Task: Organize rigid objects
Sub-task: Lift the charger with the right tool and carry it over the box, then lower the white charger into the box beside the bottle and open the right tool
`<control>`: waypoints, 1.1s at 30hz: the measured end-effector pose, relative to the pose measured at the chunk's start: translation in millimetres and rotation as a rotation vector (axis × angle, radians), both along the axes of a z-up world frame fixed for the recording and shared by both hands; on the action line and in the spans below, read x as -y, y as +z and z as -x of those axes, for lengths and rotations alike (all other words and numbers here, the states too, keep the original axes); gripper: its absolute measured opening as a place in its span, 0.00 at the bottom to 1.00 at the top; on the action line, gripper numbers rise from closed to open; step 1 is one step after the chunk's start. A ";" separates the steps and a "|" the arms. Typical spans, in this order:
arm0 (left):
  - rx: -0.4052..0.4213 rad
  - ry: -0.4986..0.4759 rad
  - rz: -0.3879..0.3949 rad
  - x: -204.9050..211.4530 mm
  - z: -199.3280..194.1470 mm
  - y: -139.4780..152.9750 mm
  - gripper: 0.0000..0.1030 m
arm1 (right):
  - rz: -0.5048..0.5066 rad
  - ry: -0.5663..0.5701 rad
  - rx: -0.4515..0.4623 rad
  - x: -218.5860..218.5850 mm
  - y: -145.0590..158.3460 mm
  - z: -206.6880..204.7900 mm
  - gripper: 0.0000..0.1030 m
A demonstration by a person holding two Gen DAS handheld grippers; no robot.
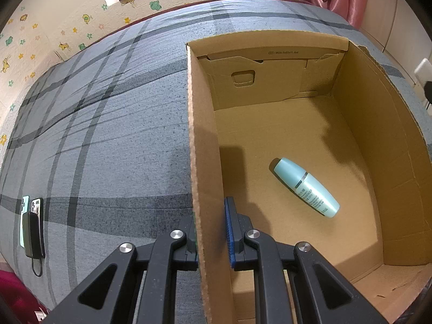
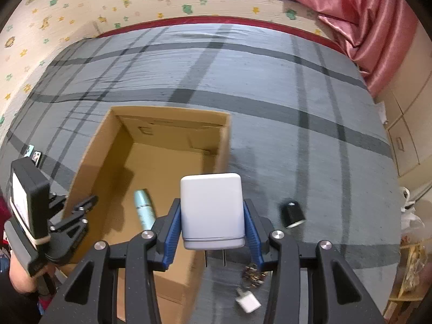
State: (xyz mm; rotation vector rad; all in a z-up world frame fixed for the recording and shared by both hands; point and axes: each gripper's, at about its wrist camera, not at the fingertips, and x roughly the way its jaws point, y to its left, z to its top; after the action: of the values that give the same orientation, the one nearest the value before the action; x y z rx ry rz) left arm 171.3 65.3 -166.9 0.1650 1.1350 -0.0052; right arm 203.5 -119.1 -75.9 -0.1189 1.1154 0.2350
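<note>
Beside cardboard box (image 2: 151,140): black cube (image 2: 293,214); small white plug (image 2: 247,301); phones (image 1: 31,217).

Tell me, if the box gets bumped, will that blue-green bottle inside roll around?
Probably yes. The bottle lies on its side and looks round and smooth, on the flat floor of the cardboard box, with nothing beside it to stop it. It seems hard plastic, so it would likely stay stiff and feel a bit slippery.

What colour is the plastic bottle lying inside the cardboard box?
Pale turquoise plastic bottle with a thin silver band; clearest in the left wrist view.
</note>
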 end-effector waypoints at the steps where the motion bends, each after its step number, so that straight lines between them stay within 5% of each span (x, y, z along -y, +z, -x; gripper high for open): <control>1: 0.000 0.001 0.002 -0.2 0.1 0.0 0.14 | -0.006 0.009 -0.003 -5.2 -0.9 -0.8 0.45; 15: 0.005 0.001 0.013 -2.5 2.0 -0.5 0.14 | -0.038 0.083 -0.072 -72.8 -39.6 -23.6 0.45; 33: 0.010 0.009 0.031 -7.0 3.1 -1.8 0.14 | 0.044 0.093 -0.214 -111.9 -118.5 -63.3 0.45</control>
State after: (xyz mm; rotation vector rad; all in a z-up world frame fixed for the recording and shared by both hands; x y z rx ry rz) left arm 168.3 72.3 -168.7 0.1319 1.1249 -0.0136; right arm 266.8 -7.3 -194.5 -0.1889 1.3298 0.3119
